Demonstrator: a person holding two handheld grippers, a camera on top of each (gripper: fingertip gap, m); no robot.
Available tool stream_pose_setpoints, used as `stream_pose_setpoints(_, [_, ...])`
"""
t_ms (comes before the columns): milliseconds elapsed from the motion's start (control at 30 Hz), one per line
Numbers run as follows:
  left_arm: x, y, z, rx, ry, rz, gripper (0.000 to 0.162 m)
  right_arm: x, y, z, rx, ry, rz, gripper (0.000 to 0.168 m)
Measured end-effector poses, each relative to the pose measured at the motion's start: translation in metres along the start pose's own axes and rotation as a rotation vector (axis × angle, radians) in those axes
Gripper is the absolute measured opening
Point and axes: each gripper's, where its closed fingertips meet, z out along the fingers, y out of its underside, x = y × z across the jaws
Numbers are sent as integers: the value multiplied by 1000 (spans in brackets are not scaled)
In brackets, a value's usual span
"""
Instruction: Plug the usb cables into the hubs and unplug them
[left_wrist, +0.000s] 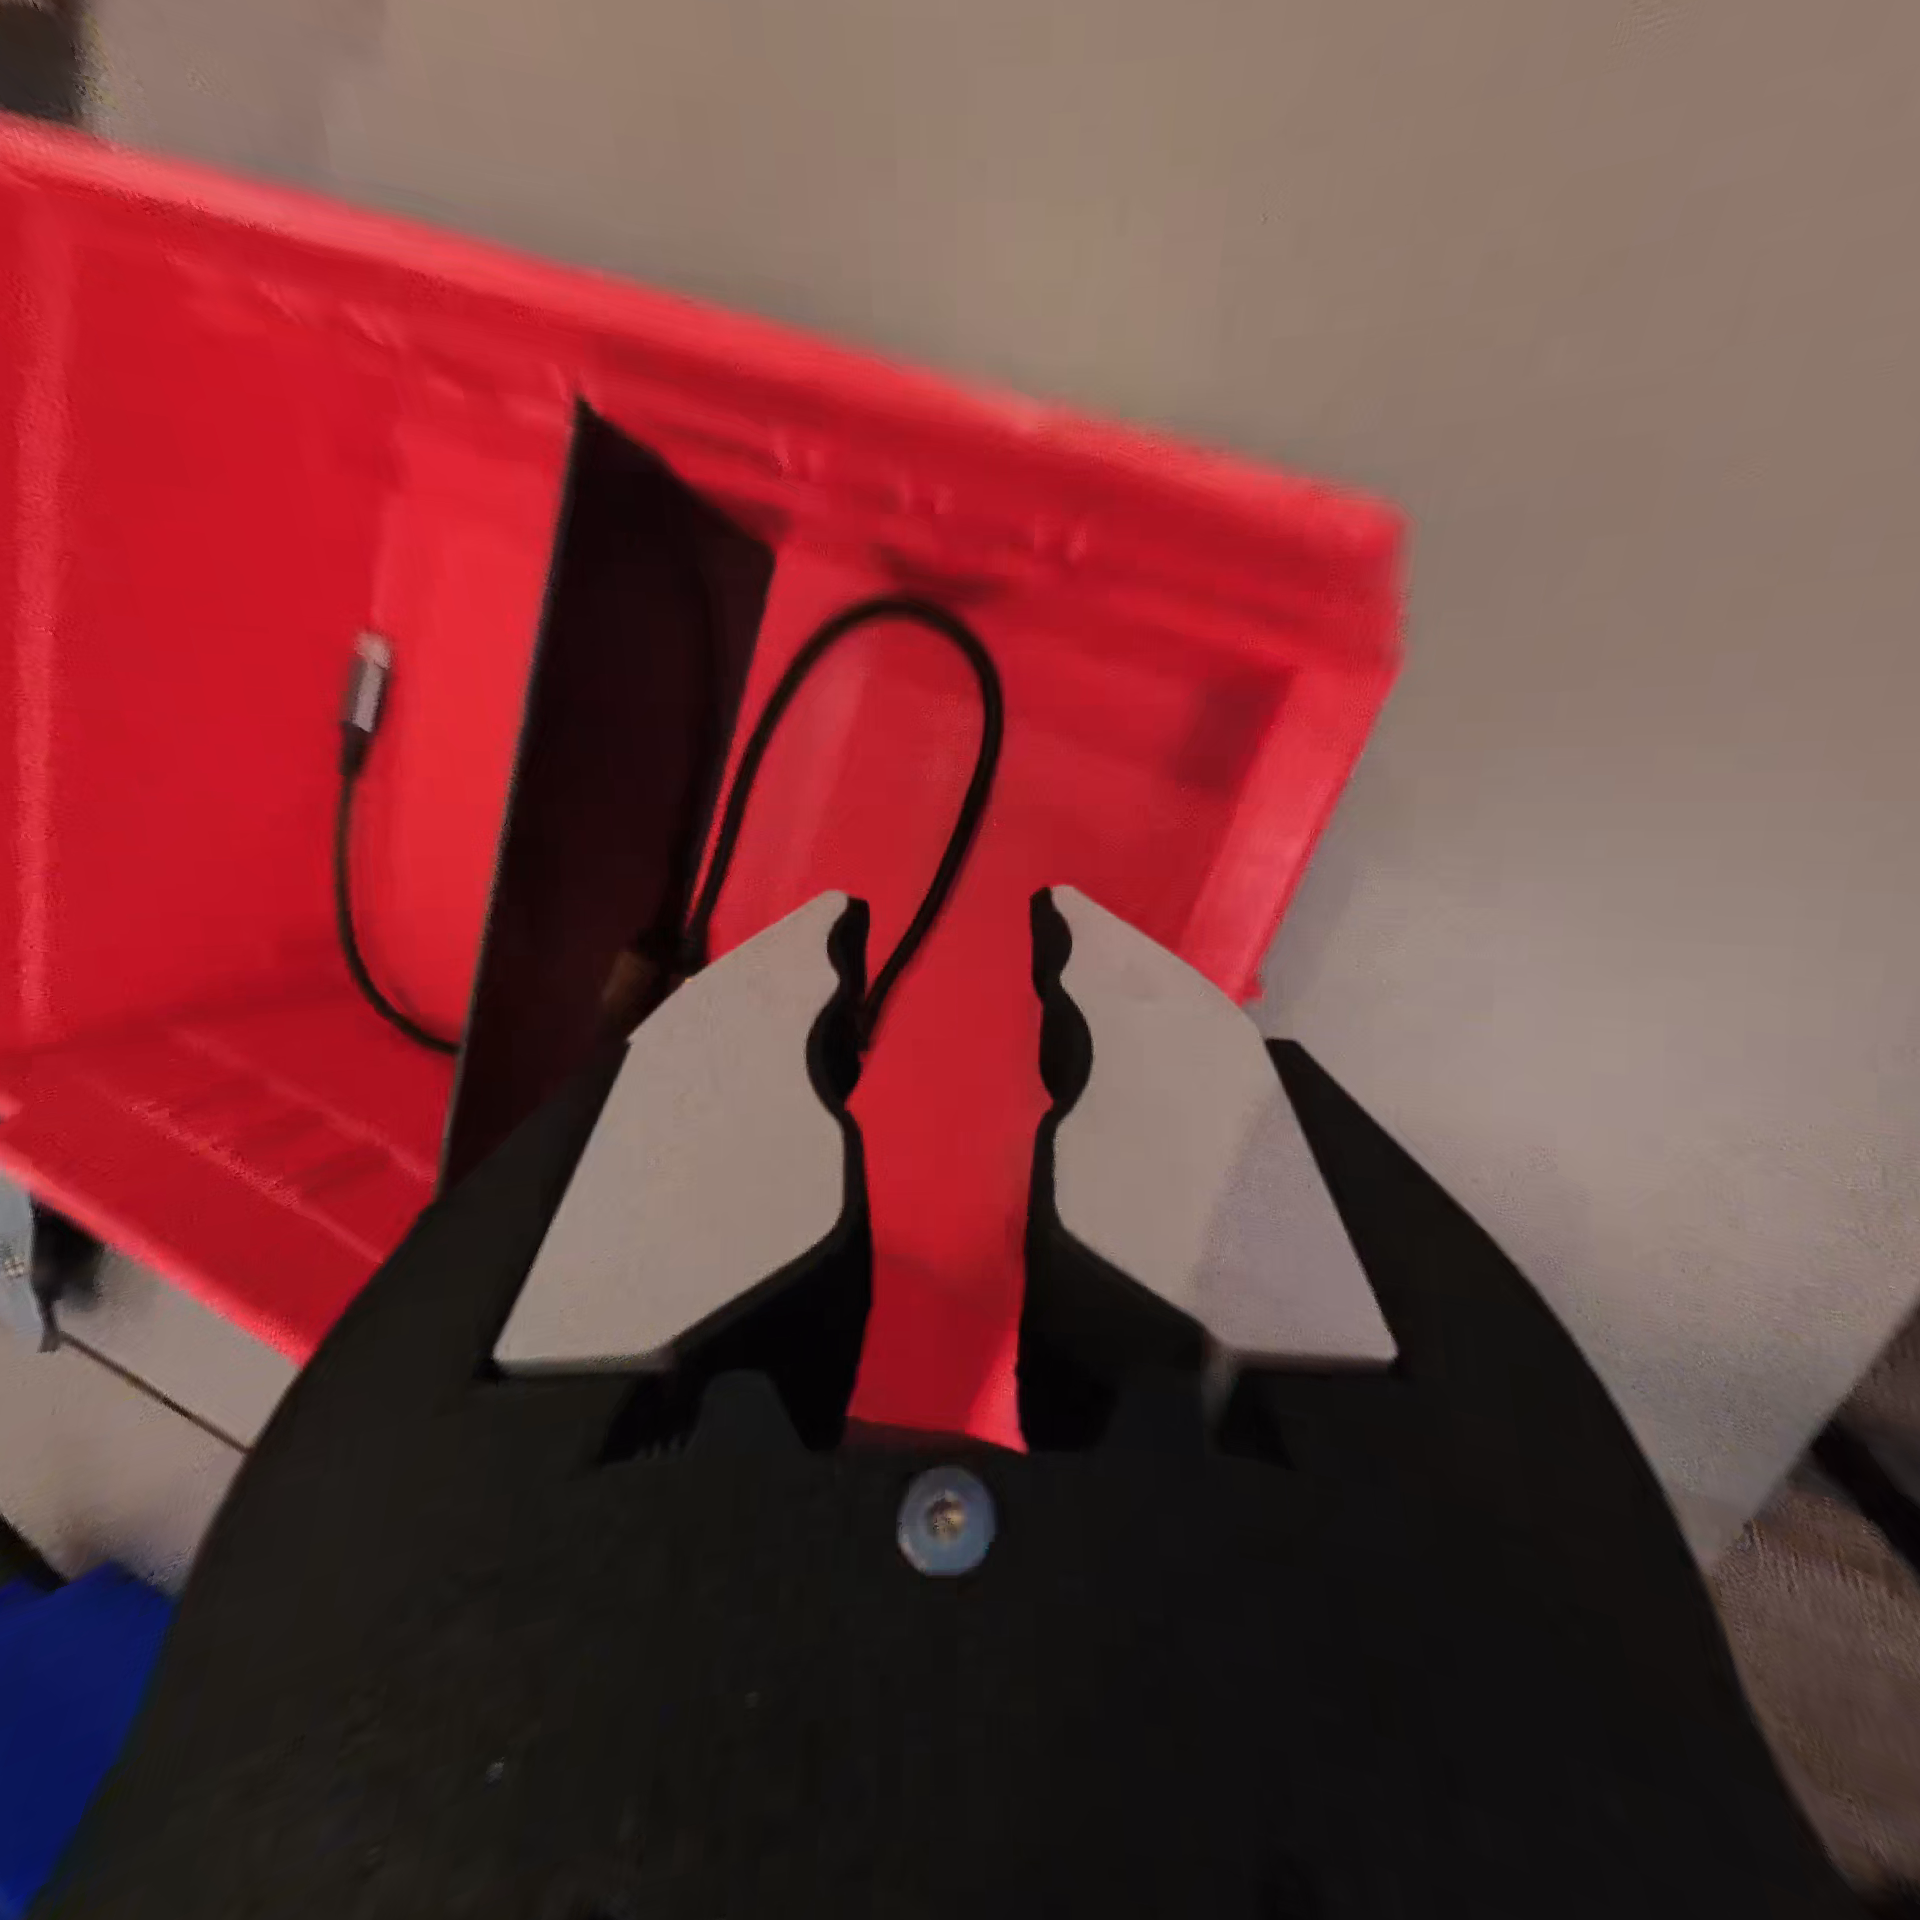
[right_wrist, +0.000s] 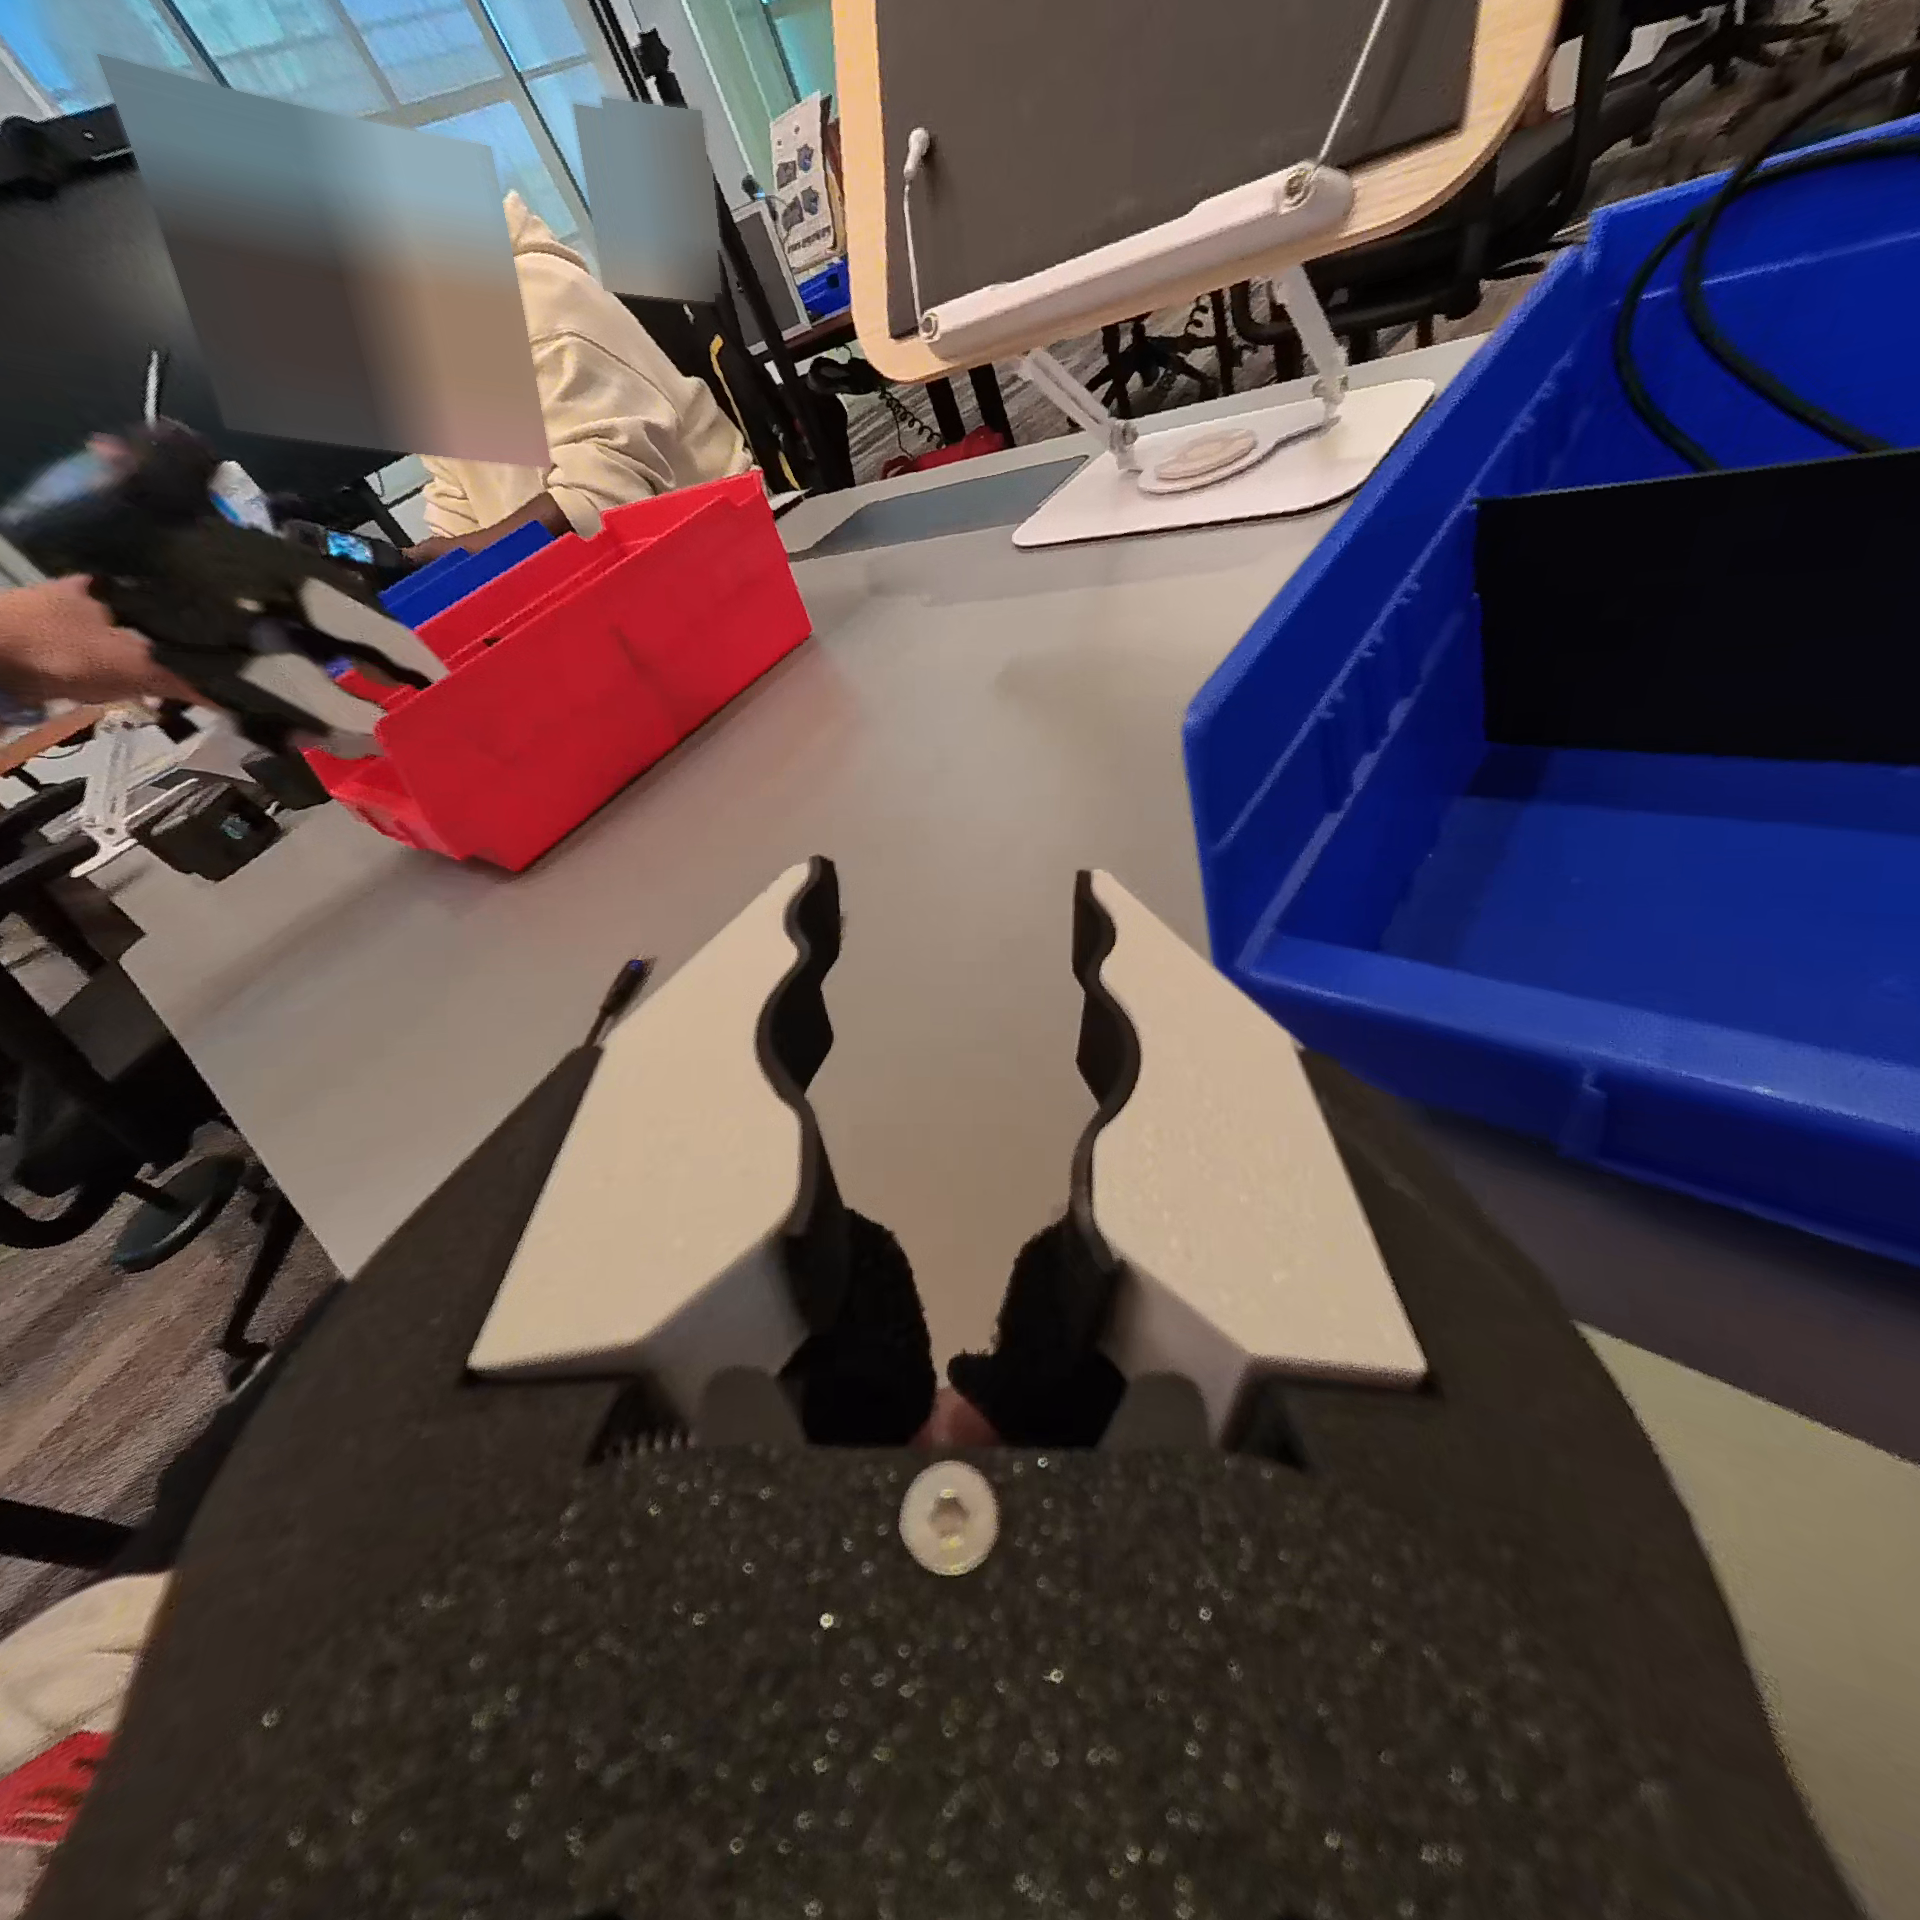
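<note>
- Your left gripper (left_wrist: 945, 935), jaws parted, hovers over the red bin (left_wrist: 260, 520), beside the black cable (left_wrist: 940, 665) lying inside.
- Your right gripper (right_wrist: 951, 904), spread and empty, hangs above the surface (right_wrist: 935, 675) beside the blue bin (right_wrist: 1351, 810).

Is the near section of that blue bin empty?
Empty: the blue bin shows only bare floor before its black divider; a black cable lies behind it.

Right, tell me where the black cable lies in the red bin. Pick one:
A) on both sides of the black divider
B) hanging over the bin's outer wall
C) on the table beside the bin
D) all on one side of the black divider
A: in the left wrist view the black cable loops on one side of the black divider in the red bin, and its plug end lies on the other.
</note>
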Motion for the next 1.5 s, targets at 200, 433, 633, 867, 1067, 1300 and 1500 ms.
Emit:
stream_pose_setpoints(200, [-3,12,56,-144,120,81,25,-9,-1,5,15,-54,35,44])
stream_pose_setpoints(433, [7,14,64,-90,225,-11,4,3,-4,-4,51,-42,99,42])
stream_pose_setpoints(633, [-11,6,41,-13,37,-10,3,7,-16,-10,127,-63,143,42])
stream_pose_setpoints(867, [-46,-61,-113,223,-346,52,3,-5,-16,-9,124,-66,37,40])
stream_pose_setpoints(1067, [32,-172,-169,358,-390,382,3,-3,-15,-6,111,-67,39,39])
stream_pose_setpoints(1300, [139,-264,-41,323,-177,777,3,-2,-17,-6,111,-79,44,39])
stream_pose_setpoints(1500, [183,-275,61,280,58,959,3,-2,-20,-10,120,-90,59,39])
